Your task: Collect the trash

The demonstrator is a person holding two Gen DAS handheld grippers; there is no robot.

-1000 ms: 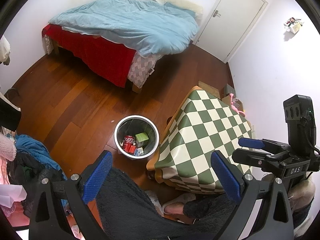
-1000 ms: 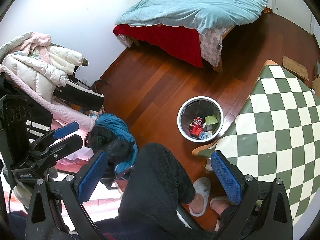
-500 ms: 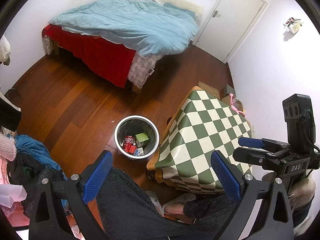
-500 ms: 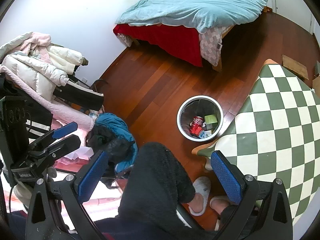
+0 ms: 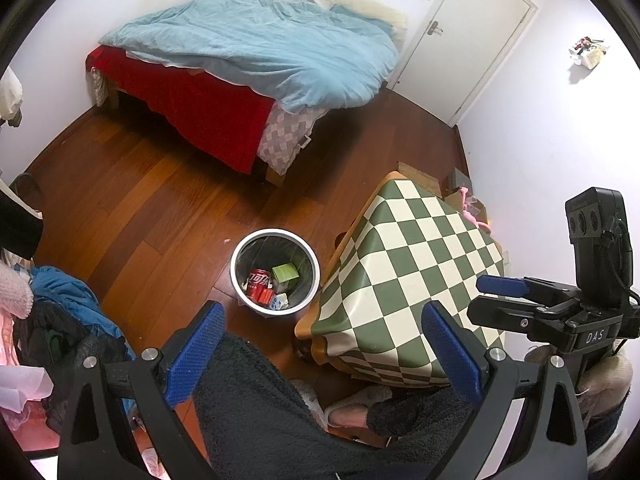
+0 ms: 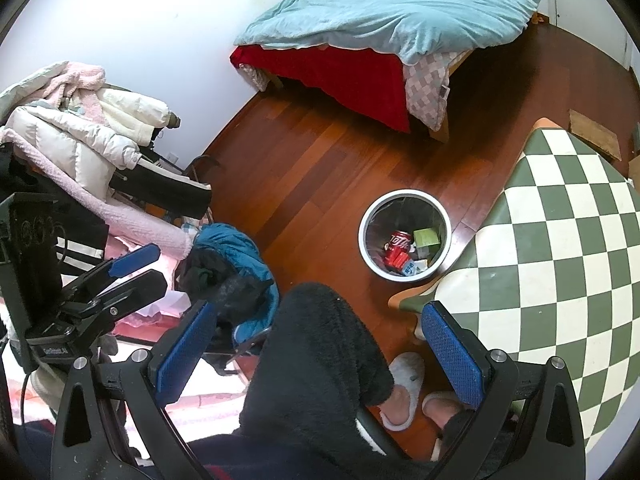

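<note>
Nothing has shifted over the last second. Table (image 5: pixel 420 264) carries no litter. Bin (image 5: pixel 240 258) beside it holds the trash: can (image 5: pixel 258 284), carton (image 5: pixel 285 272). Left gripper (image 5: pixel 320 356) and right gripper (image 6: pixel 316 354) hang wide open, empty. Collection appears finished.

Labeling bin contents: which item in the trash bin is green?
The small green box in the trash bin, beside the red cola can; the remaining pieces there are red or white-blue.

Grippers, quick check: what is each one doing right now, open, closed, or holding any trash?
Left gripper: open, jaws wide apart, holding nothing.
Right gripper: open, jaws wide apart, holding nothing.
</note>
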